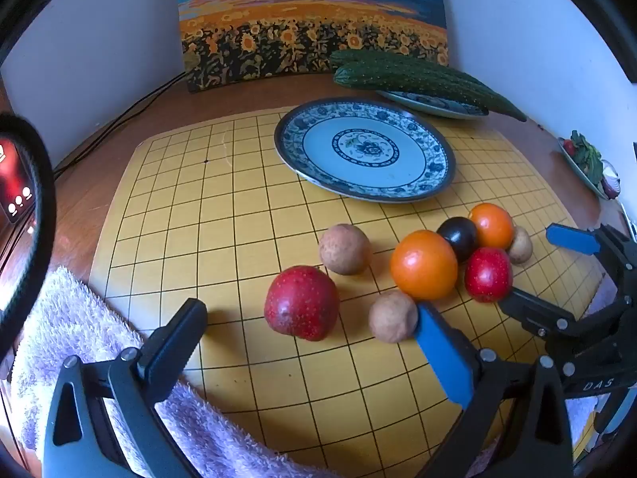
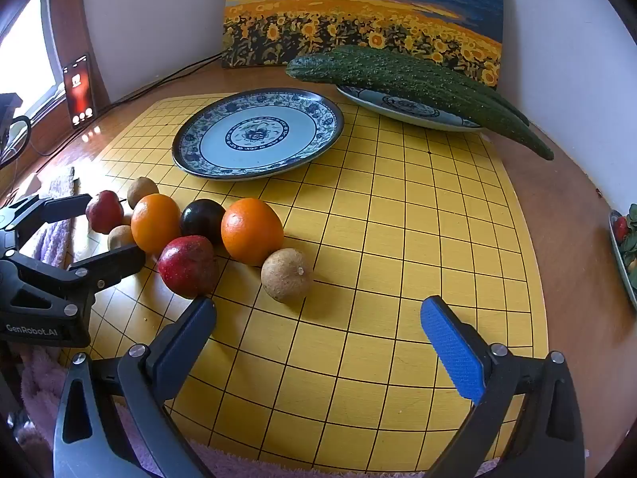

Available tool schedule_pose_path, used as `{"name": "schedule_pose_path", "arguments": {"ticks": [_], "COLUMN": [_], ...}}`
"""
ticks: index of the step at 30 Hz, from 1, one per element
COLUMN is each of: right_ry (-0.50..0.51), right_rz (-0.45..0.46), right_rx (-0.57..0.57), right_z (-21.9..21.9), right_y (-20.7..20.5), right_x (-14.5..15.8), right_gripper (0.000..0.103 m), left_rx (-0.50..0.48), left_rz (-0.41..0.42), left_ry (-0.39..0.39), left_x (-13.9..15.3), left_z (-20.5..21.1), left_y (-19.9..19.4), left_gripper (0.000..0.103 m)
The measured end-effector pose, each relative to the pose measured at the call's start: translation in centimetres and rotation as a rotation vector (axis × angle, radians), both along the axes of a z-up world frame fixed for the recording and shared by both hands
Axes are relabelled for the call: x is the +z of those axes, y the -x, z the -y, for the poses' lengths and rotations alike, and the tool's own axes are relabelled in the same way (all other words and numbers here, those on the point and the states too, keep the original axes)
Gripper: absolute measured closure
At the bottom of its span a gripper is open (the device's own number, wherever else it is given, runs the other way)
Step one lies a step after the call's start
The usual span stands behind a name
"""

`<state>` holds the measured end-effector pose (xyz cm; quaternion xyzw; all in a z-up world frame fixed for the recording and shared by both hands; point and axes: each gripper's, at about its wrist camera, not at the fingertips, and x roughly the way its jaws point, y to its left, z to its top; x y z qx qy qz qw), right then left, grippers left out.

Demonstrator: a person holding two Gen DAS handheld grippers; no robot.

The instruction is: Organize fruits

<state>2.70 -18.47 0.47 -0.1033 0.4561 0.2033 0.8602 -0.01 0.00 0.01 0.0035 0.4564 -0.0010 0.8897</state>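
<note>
Several fruits lie loose on a yellow grid board (image 1: 223,215): a large red apple (image 1: 301,308), two oranges (image 1: 423,264) (image 1: 492,226), a dark plum (image 1: 459,238), a small red apple (image 1: 488,274) and three brown round fruits (image 1: 344,249). An empty blue-patterned plate (image 1: 364,148) sits behind them. My left gripper (image 1: 310,324) is open, with the large red apple between its fingers. My right gripper (image 2: 318,318) is open, just short of a brown fruit (image 2: 286,275), with the small red apple (image 2: 188,265) by its left finger.
A second plate (image 2: 402,107) at the back holds two long green cucumbers (image 2: 418,83). A sunflower painting (image 2: 358,20) leans on the wall. A lilac towel (image 1: 79,338) lies at the board's near left. A phone (image 2: 79,89) stands at the left. A dish of greens (image 2: 627,247) sits at the right edge.
</note>
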Motion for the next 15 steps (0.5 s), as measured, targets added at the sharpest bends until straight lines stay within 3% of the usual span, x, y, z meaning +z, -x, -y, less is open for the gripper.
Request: {"name": "schedule_pose_path", "arguments": {"ticks": [15], "right_ry": [0.000], "right_rz": [0.000], "right_rx": [0.001], "right_z": [0.02], "right_y": [0.05], "right_x": [0.01], "right_gripper": [0.000], "left_rx": [0.000], "left_rz": [0.001], "left_ry": [0.000], "left_x": [0.00], "left_z": [0.00], "left_y": [0.00], "left_gripper": [0.000]}}
